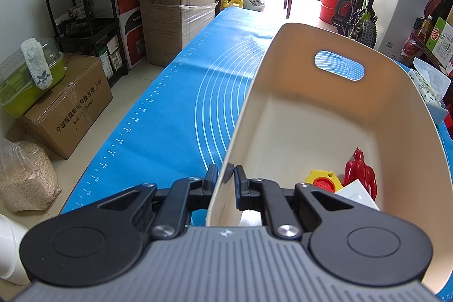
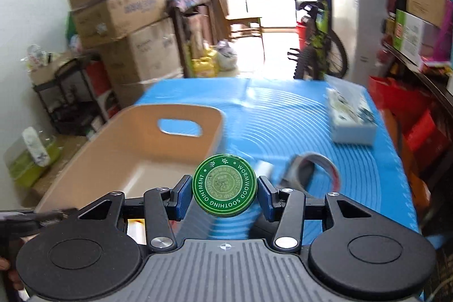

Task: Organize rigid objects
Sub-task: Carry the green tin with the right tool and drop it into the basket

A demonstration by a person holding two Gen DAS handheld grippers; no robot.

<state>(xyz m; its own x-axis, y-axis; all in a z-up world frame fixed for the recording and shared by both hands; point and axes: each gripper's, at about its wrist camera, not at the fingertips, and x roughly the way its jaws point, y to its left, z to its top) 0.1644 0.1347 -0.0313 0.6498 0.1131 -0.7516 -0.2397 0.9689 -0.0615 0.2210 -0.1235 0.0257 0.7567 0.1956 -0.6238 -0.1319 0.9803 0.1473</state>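
left tool (image 1: 226, 180) pinches bin (image 1: 325, 115) rim; right tool (image 2: 225, 193) grips tin (image 2: 225, 184).

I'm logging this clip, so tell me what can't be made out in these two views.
- Left wrist view: a white item in the cream bin, partly hidden by the left tongs, which clamp the bin's wall.
- Right wrist view: a grey looped object on the blue mat, motion-blurred beyond identifying.
- Right wrist view: the green tin in the right tongs; centre print too small.

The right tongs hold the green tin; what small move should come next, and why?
Probably carry the green tin left over the beige bin and release: the right tongs grip it above the mat, while the left tongs pinch the bin's wall.
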